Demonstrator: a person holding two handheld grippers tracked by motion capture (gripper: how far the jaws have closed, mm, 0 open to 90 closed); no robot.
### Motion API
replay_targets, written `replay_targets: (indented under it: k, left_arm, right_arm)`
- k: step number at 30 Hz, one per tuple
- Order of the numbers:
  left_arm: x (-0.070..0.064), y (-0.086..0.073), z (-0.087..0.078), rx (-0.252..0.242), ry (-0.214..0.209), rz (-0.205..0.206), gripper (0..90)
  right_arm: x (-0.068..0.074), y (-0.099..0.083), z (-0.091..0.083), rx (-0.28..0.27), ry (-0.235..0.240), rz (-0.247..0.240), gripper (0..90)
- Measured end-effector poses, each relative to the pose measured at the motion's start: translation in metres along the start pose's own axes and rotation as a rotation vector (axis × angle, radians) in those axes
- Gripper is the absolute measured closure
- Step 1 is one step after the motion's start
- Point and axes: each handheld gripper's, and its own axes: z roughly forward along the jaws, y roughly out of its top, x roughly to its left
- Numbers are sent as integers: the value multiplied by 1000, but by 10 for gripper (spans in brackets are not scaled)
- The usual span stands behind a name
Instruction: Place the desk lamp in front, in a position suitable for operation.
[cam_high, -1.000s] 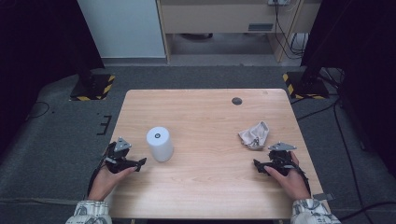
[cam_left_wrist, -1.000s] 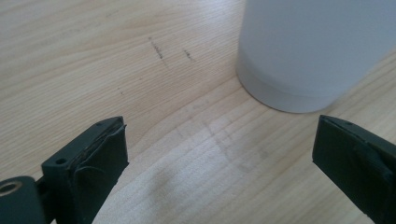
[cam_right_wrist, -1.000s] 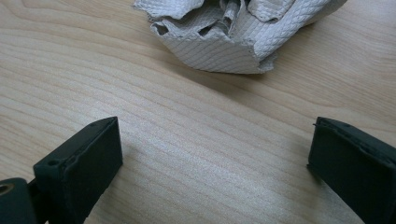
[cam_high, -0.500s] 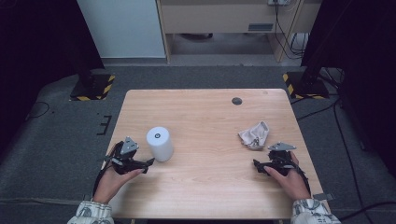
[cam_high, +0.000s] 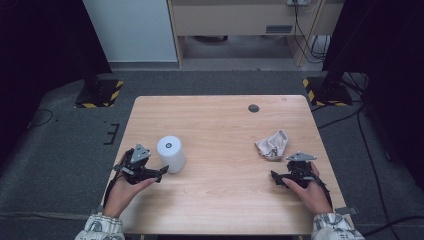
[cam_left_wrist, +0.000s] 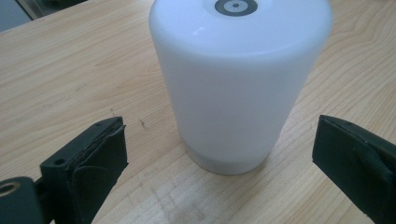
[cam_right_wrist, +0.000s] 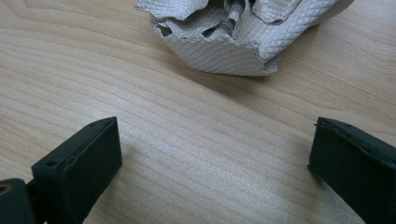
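A white cylinder (cam_high: 171, 153) with a small grey ring on its top stands upright on the left half of the wooden table (cam_high: 220, 125). In the left gripper view the white cylinder (cam_left_wrist: 238, 79) stands just ahead of my left gripper (cam_left_wrist: 219, 154), whose jaws are spread wide to either side of its base without touching it. From above, my left gripper (cam_high: 159, 172) sits just left of the cylinder. A crumpled grey-white cloth (cam_high: 272, 144) lies on the right half. My right gripper (cam_high: 276, 176) is open a short way in front of the crumpled cloth (cam_right_wrist: 238, 32), nothing between its jaws.
A small dark round disc (cam_high: 253, 108) sits in the table near its far edge. Beyond the table are a white cabinet (cam_high: 131, 30), a wooden shelf unit with cables, and yellow-black striped stand bases (cam_high: 100, 92) on the grey floor.
My left gripper has moved right, toward the white cylinder, and now has its jaws on both sides of its base. The right gripper has stayed put.
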Motion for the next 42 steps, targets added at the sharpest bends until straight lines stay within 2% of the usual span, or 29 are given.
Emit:
replay_targets:
  k: [15, 21, 24, 28, 32, 34, 35, 36, 37, 38, 42]
  left_arm:
    - [1, 9, 9, -17, -26, 2, 27]
    - [-4, 16, 8, -28, -48, 8, 25]
    - [-6, 20, 12, -16, -58, 18, 25]
    - [-6, 26, 16, 5, -52, 22, 25]
    - [-2, 29, 18, 29, -64, 11, 27]
    - [1, 31, 21, 38, -86, -2, 25]
    - [2, 32, 23, 47, -78, 9, 28]
    - [3, 34, 24, 48, -66, 5, 28]
    - [4, 37, 25, 41, -77, -8, 28]
    - [4, 39, 26, 35, -92, -9, 31]
    - [2, 46, 31, 37, -87, 3, 44]
  right_arm:
    - [0, 1, 1, 4, 13, -6, 21]
    - [0, 1, 1, 4, 13, -3, 21]
    - [0, 1, 1, 4, 13, -7, 21]
    - [0, 1, 1, 3, 12, -6, 21]
    - [-1, 1, 1, 2, 14, -11, 20]
    - [-1, 1, 1, 1, 13, -14, 20]
    - [-1, 1, 1, 1, 13, -13, 20]
    - [-1, 1, 1, 1, 12, -11, 20]
    - [-1, 1, 1, 1, 12, -11, 20]
    - [-1, 1, 1, 1, 12, -11, 20]
    - [-1, 1, 1, 1, 12, -11, 20]
